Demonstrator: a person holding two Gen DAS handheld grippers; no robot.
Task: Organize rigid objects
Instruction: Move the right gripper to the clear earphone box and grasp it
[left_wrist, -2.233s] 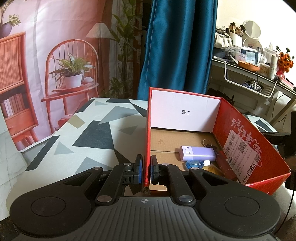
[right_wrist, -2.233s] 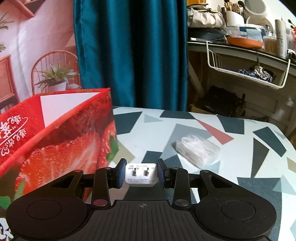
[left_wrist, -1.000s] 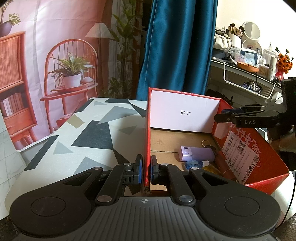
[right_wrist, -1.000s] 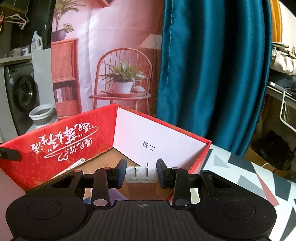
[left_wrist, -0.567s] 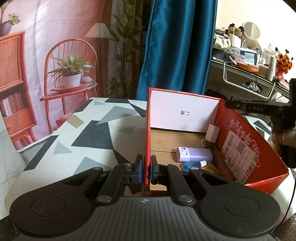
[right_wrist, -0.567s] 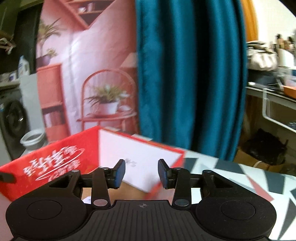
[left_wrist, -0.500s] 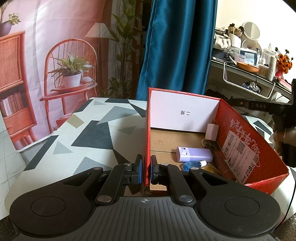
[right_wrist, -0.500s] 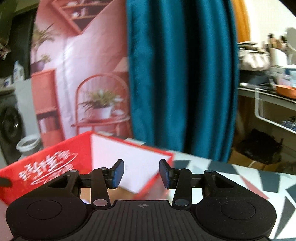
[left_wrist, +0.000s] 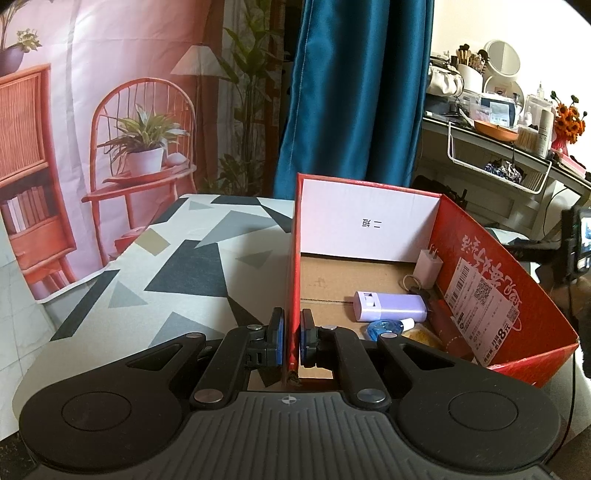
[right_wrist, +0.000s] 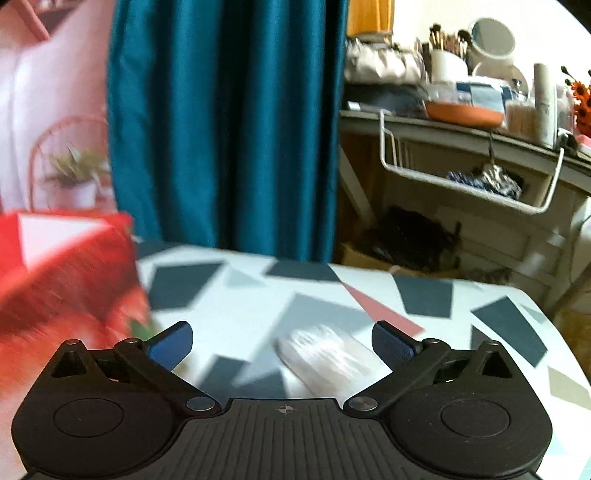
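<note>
Left gripper (left_wrist: 290, 339) pinches the red cardboard box (left_wrist: 498, 280) by its thin near wall. White plug adapter (left_wrist: 427, 263) stands inside, far corner. Right gripper (right_wrist: 282, 341), jaws opening wide, empty, over blurred clear plastic packet (right_wrist: 325, 354) right of box.

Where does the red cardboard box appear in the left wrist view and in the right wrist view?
Left wrist view: the red cardboard box fills the centre and right, open top showing its contents; the left gripper is clamped on its near wall.
Right wrist view: only a blurred corner of the box shows at the left edge.
Shared landmark: the teal curtain hangs behind the box in both.
</note>
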